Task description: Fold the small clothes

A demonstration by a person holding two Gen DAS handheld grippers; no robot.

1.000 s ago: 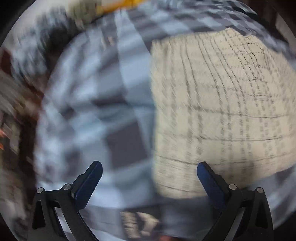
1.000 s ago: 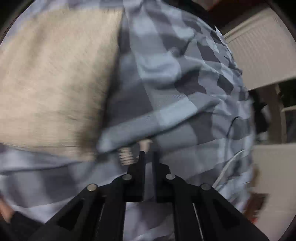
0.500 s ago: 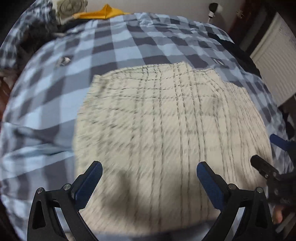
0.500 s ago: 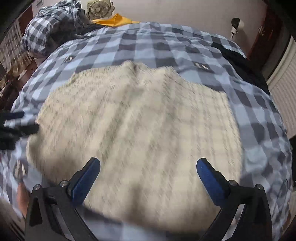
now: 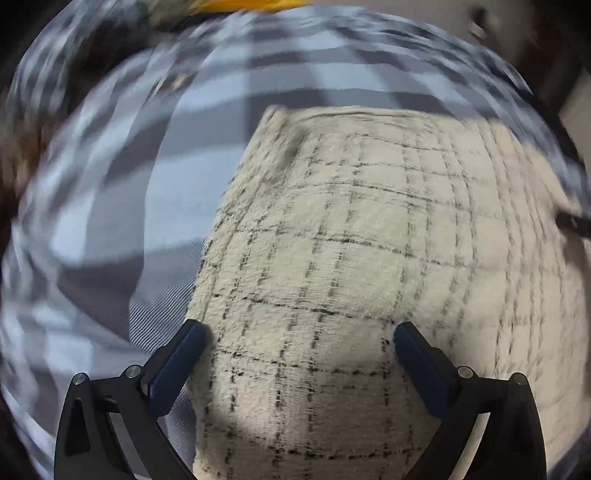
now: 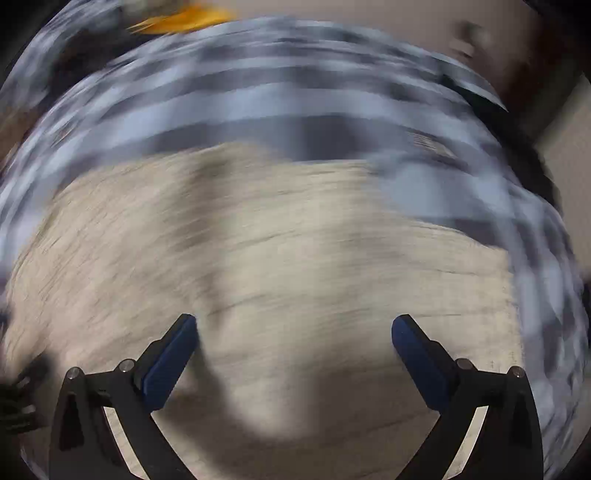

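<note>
Both of my grippers hang with their fingers spread wide and nothing between them. Through the left wrist camera, my left gripper (image 5: 298,338) sits low over a cream garment (image 5: 369,266) of fuzzy woven cloth crossed by thin dark check lines; the blue pad of one finger (image 5: 177,365) lies just at the garment's left edge, over the bedding, while the other pad is over the cloth itself. I cannot tell whether either pad touches the fabric. The garment lies flat on a blue-and-grey checked bedspread (image 5: 147,206), its far edge showing a raised seam or hem, and a shadow falls on the cloth between my fingers. Far beyond, at the top of the view, a strip of orange cloth (image 5: 251,3) shows, too blurred to name further. Through the right wrist camera, my right gripper (image 6: 293,330) is likewise wide apart above the same cream garment (image 6: 295,240), which fills the lower half of a heavily smeared picture; its check lines are lost in the blur. The checked bedspread (image 6: 258,99) curves around it above and to the right, and the orange cloth (image 6: 184,20) sits at the top left. At the lower left edge a dark shape, probably part of my other gripper, is too blurred to be sure of.
</note>
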